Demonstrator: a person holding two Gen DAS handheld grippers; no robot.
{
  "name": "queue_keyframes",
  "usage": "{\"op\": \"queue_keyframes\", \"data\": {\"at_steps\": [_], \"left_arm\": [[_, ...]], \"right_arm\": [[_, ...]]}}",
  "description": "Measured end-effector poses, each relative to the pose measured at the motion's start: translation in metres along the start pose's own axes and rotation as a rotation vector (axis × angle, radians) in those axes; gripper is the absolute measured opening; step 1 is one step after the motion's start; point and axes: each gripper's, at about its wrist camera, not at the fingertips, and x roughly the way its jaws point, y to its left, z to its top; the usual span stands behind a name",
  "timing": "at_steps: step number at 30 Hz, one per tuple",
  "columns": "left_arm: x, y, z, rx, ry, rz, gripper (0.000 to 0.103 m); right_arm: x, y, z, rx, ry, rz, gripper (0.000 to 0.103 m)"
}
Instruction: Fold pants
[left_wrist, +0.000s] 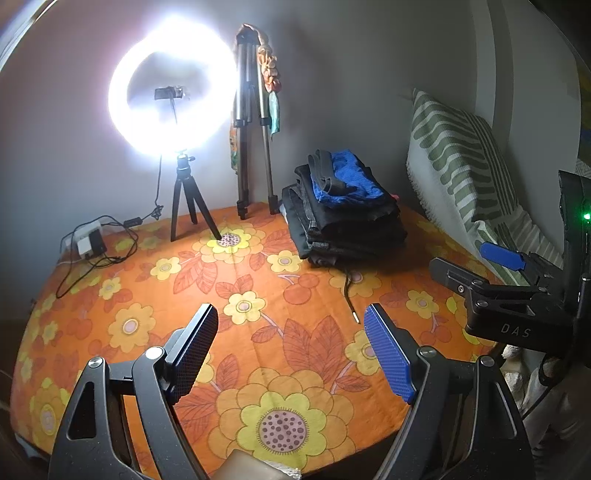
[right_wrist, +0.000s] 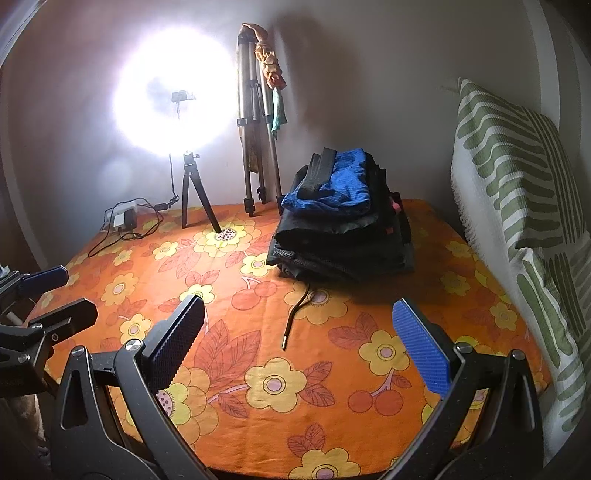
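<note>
A stack of folded dark pants (left_wrist: 347, 229) with a blue garment (left_wrist: 347, 177) on top sits at the back of the orange flowered bedsheet (left_wrist: 258, 325); it also shows in the right wrist view (right_wrist: 343, 240). A dark drawstring (right_wrist: 295, 317) trails from the stack toward me. My left gripper (left_wrist: 291, 317) is open and empty above the sheet. My right gripper (right_wrist: 299, 314) is open and empty, to the right of the left one; its body shows in the left wrist view (left_wrist: 517, 295).
A lit ring light (left_wrist: 173, 88) on a small tripod and a folded tall tripod (left_wrist: 251, 129) stand at the back wall. A charger and cables (left_wrist: 92, 243) lie back left. A green striped pillow (right_wrist: 524, 192) leans on the right.
</note>
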Motion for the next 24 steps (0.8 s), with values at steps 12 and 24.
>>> {"op": "queue_keyframes", "data": {"at_steps": [12, 24], "left_arm": [[-0.0019, -0.0018, 0.0002, 0.001, -0.005, 0.004, 0.082], [-0.0024, -0.002, 0.0001, 0.003, -0.005, 0.007, 0.082]], "right_arm": [[0.0014, -0.0006, -0.0008, 0.001, 0.0, -0.002, 0.103], [0.0018, -0.0003, -0.0019, 0.005, 0.001, -0.004, 0.103]]}}
